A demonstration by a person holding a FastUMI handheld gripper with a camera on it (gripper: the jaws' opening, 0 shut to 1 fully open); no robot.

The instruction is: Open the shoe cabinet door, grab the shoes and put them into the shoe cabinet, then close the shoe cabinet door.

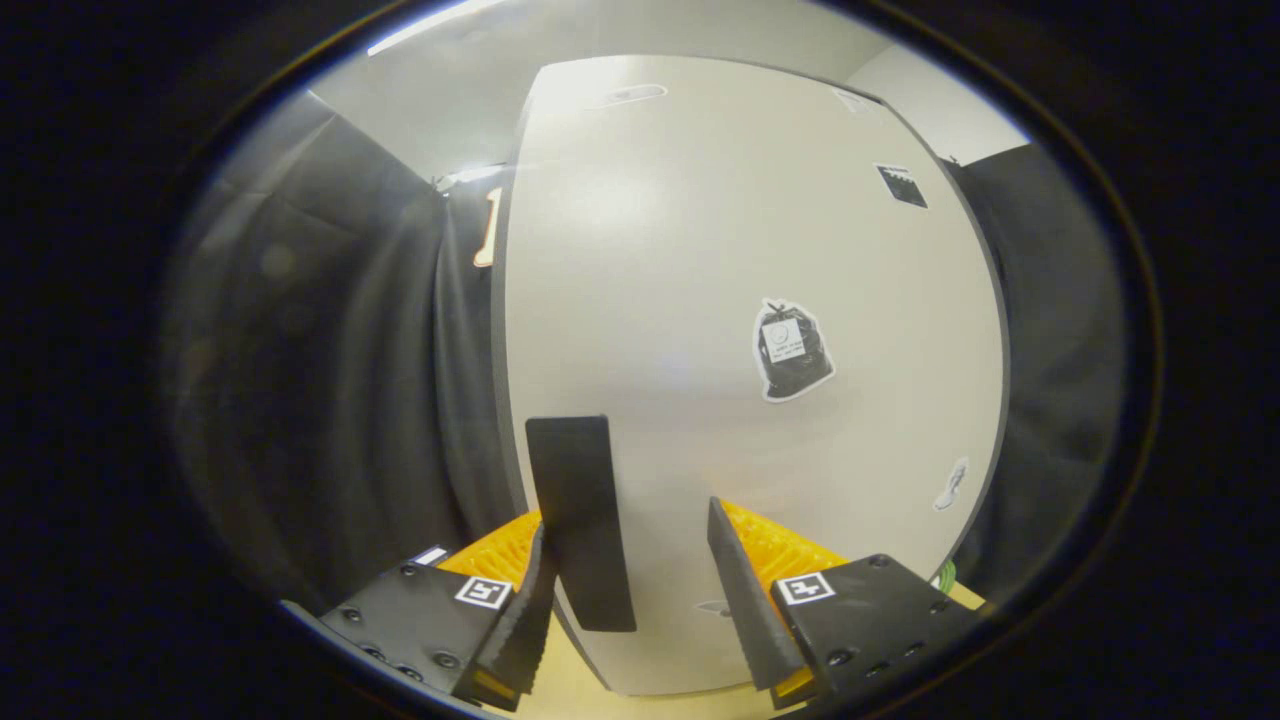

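Note:
The white shoe cabinet door [700, 250] stands flat in front of me, very close. Its dark, flat, upright handle [580, 520] sits near the door's left edge. My gripper [628, 520] is open and right at the door. The handle lies between the fingers, against the left finger [525, 600], with a wide gap to the right finger [745, 590]. Neither finger visibly presses on the handle. I cannot tell whether the door is fully closed.
Black cloth hangs on both sides of the cabinet. A pale wooden surface [570, 690] runs under the door. The door carries a dark bag-shaped sticker [792, 350] and a small black tag [902, 186]. Something green [946, 574] peeks out at the lower right corner.

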